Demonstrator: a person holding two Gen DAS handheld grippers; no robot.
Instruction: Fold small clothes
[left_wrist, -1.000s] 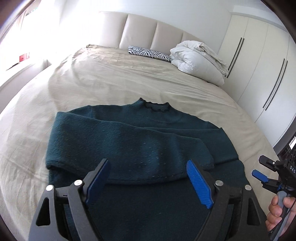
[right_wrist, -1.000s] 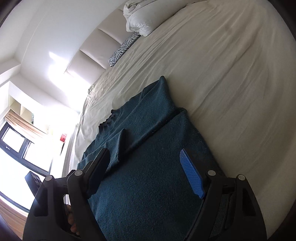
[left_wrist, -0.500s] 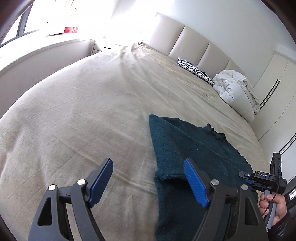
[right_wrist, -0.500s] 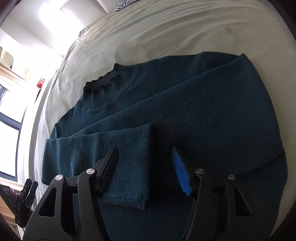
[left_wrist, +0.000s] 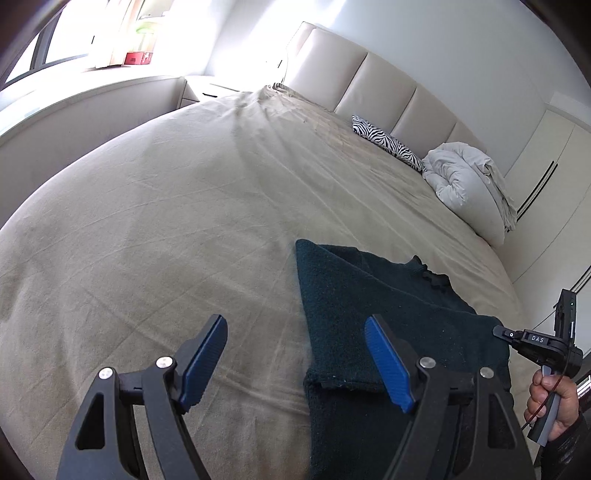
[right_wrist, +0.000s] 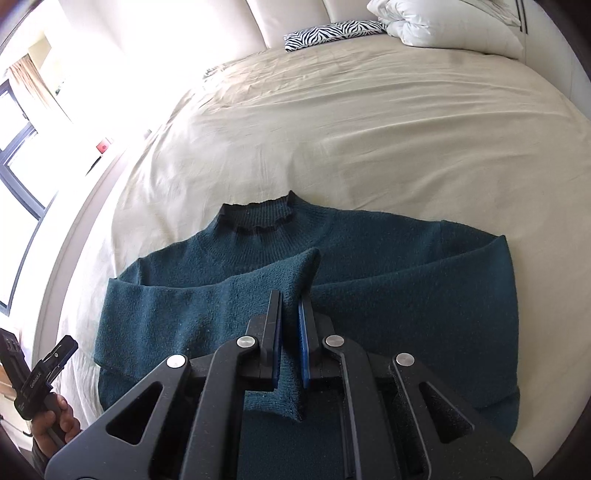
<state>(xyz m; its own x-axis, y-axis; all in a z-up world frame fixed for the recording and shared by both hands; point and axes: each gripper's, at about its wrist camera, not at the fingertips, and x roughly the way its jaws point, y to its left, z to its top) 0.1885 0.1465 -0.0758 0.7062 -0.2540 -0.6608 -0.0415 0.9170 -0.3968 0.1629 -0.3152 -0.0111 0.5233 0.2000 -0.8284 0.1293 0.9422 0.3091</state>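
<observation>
A dark teal knit sweater (right_wrist: 388, 288) lies flat on the beige bed, collar away from me, both sleeves folded across its front. My right gripper (right_wrist: 290, 306) is shut on the cuff end of the sleeve (right_wrist: 221, 306) that comes from the left, pinching it slightly up off the body. In the left wrist view the sweater (left_wrist: 388, 317) lies at the lower right. My left gripper (left_wrist: 295, 350) is open and empty, low over the sweater's left edge, one finger over the sheet, the other over the knit. The right gripper (left_wrist: 535, 343) shows at the far right there.
The beige bed sheet (left_wrist: 184, 221) stretches wide to the left and beyond the sweater. A zebra pillow (left_wrist: 388, 142) and a bundled white duvet (left_wrist: 469, 181) lie by the padded headboard. White wardrobe doors (left_wrist: 546, 206) stand to the right, a window ledge to the left.
My right gripper has swung over the folded sleeve and closed on its cuff. My left gripper has moved left to the sweater's left edge and stays open.
</observation>
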